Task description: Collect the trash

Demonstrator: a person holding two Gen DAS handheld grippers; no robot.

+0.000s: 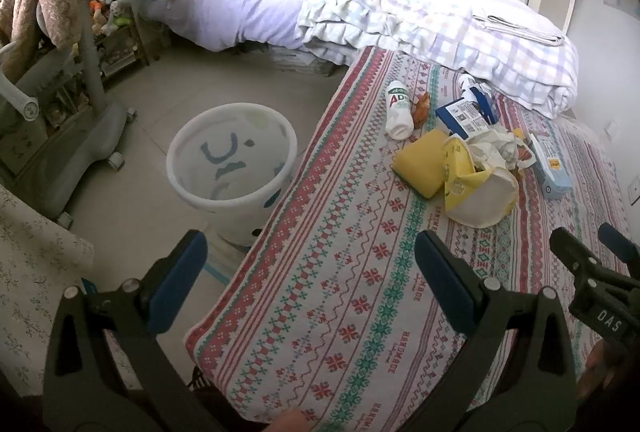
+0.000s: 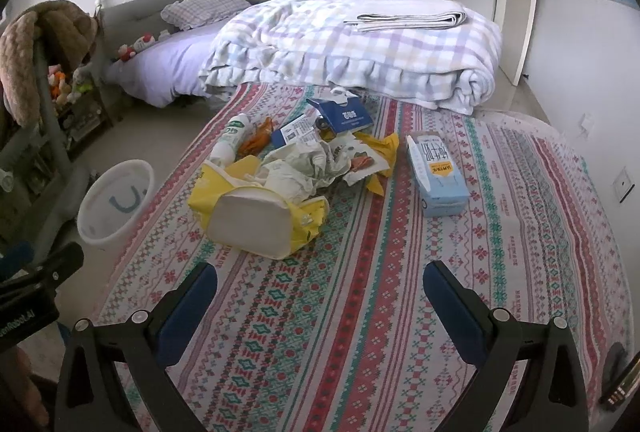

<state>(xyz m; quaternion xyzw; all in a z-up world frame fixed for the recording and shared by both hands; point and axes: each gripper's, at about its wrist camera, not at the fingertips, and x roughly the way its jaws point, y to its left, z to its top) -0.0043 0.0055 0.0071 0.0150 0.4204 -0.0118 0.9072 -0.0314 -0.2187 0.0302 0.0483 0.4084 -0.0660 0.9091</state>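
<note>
Trash lies in a heap on the patterned cloth (image 2: 360, 312): a yellow-and-white bag (image 2: 256, 220) (image 1: 476, 188), crumpled paper (image 2: 304, 168), a white bottle (image 1: 399, 108) (image 2: 230, 138), an orange wrapper (image 2: 258, 136), a dark blue box (image 2: 344, 114) (image 1: 466, 114) and a light blue carton (image 2: 438, 172) (image 1: 550, 166). A white bin (image 1: 232, 164) (image 2: 116, 202) stands on the floor left of the cloth. My left gripper (image 1: 310, 260) is open over the cloth's near left edge. My right gripper (image 2: 320, 288) is open, short of the heap, nothing between its fingers.
A folded plaid quilt (image 2: 360, 48) lies just behind the trash, with the bed (image 1: 224, 8) beyond. A grey wheeled chair (image 1: 60, 104) draped with a brown blanket stands left of the bin. Tiled floor (image 1: 160, 104) surrounds the bin.
</note>
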